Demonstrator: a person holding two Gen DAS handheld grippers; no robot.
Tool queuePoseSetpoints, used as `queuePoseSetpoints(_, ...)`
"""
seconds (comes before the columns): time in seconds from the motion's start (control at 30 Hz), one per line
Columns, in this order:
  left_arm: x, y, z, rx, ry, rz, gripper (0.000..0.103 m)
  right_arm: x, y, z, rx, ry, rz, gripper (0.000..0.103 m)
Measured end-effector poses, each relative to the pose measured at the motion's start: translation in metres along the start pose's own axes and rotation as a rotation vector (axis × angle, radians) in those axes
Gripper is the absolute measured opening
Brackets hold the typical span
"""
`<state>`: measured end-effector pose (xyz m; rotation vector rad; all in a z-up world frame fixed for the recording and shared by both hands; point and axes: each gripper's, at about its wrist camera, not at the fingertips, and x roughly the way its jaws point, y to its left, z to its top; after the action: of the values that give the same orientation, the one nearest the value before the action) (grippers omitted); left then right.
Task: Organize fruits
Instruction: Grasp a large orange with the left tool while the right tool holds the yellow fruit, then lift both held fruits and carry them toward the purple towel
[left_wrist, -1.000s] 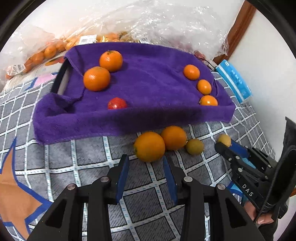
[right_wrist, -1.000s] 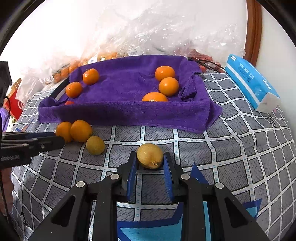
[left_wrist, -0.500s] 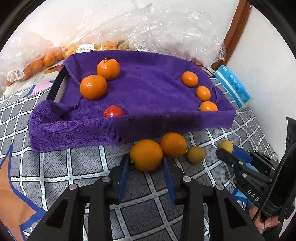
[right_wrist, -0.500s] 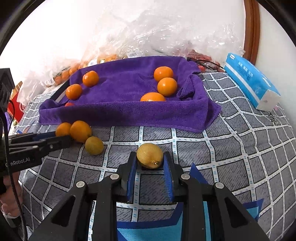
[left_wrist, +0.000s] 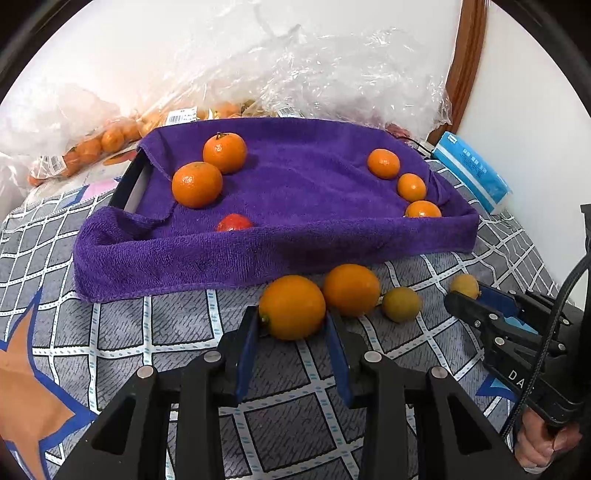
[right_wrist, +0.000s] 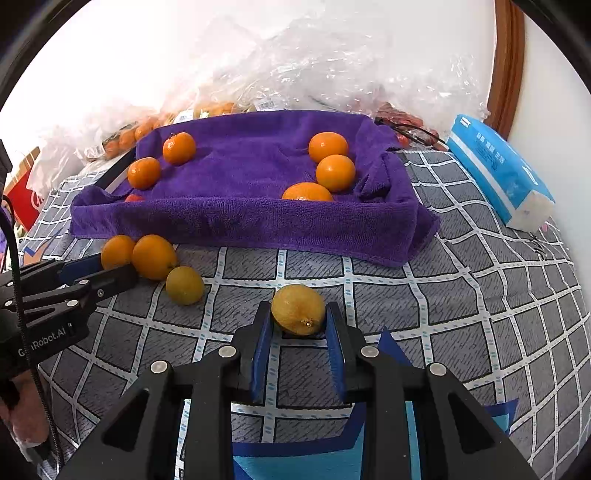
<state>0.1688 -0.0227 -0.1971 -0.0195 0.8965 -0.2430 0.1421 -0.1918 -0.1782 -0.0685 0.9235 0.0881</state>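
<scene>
Left gripper (left_wrist: 291, 325): clamped on large orange (left_wrist: 291, 306); lift clear before towel-lined tray (left_wrist: 258, 254)
Right gripper (right_wrist: 298, 323): holding yellowish fruit (right_wrist: 298, 309); keep grip steady

Bright, even light, soft shadows under fruit, glare on crinkled plastic, fisheye bending and dark corners.

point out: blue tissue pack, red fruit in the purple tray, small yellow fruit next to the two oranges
blue tissue pack (right_wrist: 495, 170), right wrist view, top face.
red fruit (left_wrist: 234, 222), left wrist view, visible top above the towel edge.
small yellow fruit (right_wrist: 184, 285), right wrist view, middle of its skin.
</scene>
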Motion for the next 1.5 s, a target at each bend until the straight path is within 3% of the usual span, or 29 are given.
queuePoseSetpoints(0.67,-0.007,0.012,-0.003,-0.069,0.007,-0.045,0.033,-0.007,-0.007,-0.002,0.041,-0.021,0.009,0.028)
queuePoseSetpoints(0.87,-0.018,0.023,-0.009,-0.113,0.027,-0.035,0.033,-0.019,-0.007,-0.006,0.094,-0.029,0.063,0.028)
queuePoseSetpoints(1.2,-0.069,0.025,-0.008,-0.134,0.01,-0.02,0.033,-0.065,0.008,0.007,0.073,-0.076,0.058,0.028)
queuePoseSetpoints(1.5,-0.133,0.028,0.013,-0.138,-0.078,-0.01,0.033,-0.115,0.014,0.04,0.069,-0.151,0.026,0.028)
